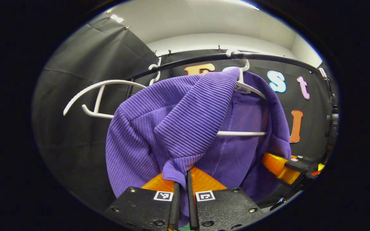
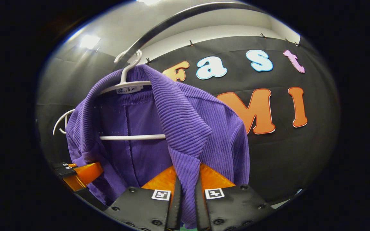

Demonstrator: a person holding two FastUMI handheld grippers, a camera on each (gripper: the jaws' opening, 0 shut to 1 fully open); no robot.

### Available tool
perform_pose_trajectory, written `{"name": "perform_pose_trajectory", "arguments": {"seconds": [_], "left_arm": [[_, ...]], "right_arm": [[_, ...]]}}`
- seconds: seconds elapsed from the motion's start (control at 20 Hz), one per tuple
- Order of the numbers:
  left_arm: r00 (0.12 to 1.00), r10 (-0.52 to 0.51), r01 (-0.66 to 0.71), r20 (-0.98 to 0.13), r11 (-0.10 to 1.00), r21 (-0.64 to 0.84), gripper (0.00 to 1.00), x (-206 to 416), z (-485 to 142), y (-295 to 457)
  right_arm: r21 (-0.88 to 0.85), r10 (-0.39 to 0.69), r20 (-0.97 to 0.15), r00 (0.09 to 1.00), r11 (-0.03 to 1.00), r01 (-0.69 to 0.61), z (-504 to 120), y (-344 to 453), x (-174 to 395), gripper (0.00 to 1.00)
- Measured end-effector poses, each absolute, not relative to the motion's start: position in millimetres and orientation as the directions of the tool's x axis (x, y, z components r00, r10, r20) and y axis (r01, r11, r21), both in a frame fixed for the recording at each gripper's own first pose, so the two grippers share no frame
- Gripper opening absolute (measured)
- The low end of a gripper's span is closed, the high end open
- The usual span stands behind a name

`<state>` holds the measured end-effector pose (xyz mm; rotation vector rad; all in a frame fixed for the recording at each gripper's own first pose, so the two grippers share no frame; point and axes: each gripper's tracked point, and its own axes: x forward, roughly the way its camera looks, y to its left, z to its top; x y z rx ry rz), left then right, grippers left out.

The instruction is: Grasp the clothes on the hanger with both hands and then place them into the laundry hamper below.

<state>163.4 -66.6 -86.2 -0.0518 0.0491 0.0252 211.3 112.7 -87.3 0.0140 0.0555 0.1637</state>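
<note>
Purple ribbed garment [image 1: 172, 128] hangs on a white hanger [image 1: 246, 86] hooked over the black rail [image 1: 268, 57]. Left gripper [image 1: 182, 192]: jaws nearly closed, pinching one front edge. Right gripper [image 2: 187, 195]: jaws likewise clamped on the other front edge. A second, bare hanger [image 1: 98, 93] hangs beside.

The rail [image 1: 268, 57] and hanger [image 1: 246, 88] block upward passage above the garment [image 1: 159, 128].

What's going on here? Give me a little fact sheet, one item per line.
garment: purple ribbed top, on white hanger
hanger: hooked on dark rail
spare hanger: bare, same rail
left gripper: shut on front edge of the top
right gripper: shut on other front edge
hamper: unseen
</note>
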Motion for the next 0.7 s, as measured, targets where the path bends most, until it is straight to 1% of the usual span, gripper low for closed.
{"name": "perform_pose_trajectory", "arguments": {"seconds": [0.05, 0.15, 0.2, 0.3, 0.4, 0.45, 0.6, 0.7], "left_arm": [[0.999, -0.002, -0.001, -0.053, 0.999, -0.055, 0.10, 159, -84, -69], [0.999, -0.003, 0.001, -0.041, 1.000, -0.030, 0.04, 149, -76, -58], [1.000, 0.003, -0.003, -0.026, 1.000, -0.010, 0.02, 141, -69, -53], [1.000, 0.013, -0.013, 0.001, 1.000, 0.019, 0.02, 128, -54, -42], [0.999, 0.030, -0.031, 0.036, 0.999, 0.027, 0.00, 115, -34, -27], [0.998, 0.041, -0.043, 0.057, 0.999, 0.024, 0.01, 110, -22, -16], [0.995, 0.042, -0.042, 0.091, 0.999, 0.000, 0.00, 92, 10, 1], [0.992, 0.042, -0.046, 0.116, 0.998, 0.031, 0.00, 82, 32, 9]], "right_arm": [[0.005, 0.160, -0.039, 0.986, 0.987, -0.160, -80, 109, 207, 0.21], [-0.024, 0.157, -0.007, 0.988, 0.987, -0.157, -65, 103, 193, 0.20], [-0.047, 0.139, 0.013, 0.990, 0.989, -0.138, -56, 94, 189, 0.21], [-0.084, 0.095, 0.048, 0.994, 0.992, -0.091, -38, 74, 181, 0.05], [-0.102, 0.074, 0.068, 0.995, 0.993, -0.066, -23, 64, 174, 0.17], [-0.108, 0.060, 0.076, 0.995, 0.993, -0.052, -16, 57, 171, 0.11], [-0.118, 0.034, 0.089, 0.995, 0.993, -0.023, -1, 42, 158, 0.11], [-0.141, 0.019, 0.110, 0.994, 0.990, -0.003, 15, 33, 153, 0.11]]}}
